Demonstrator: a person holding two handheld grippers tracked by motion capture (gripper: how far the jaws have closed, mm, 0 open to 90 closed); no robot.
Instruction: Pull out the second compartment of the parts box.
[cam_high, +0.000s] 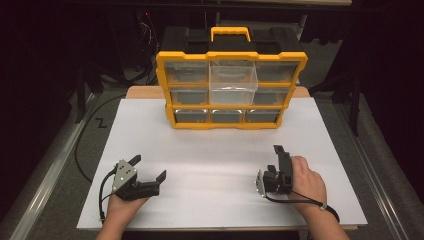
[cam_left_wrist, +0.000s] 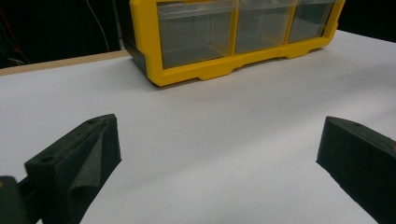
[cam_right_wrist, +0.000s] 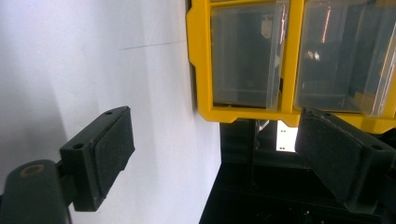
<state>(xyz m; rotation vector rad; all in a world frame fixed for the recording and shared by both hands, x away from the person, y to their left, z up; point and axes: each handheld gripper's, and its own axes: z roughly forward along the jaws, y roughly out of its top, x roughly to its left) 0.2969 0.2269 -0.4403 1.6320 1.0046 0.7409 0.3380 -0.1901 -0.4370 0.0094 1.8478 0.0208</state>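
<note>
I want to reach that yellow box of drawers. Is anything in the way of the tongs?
Nothing visible is. Only bare white table lies between the yellow box of drawers and both open tongs, the left tongs and the right tongs. One middle drawer sticks out toward them.

The organizer (cam_left_wrist: 233, 37) is cut off by the frame's top edge, with 3 bottom drawers visible.
</note>
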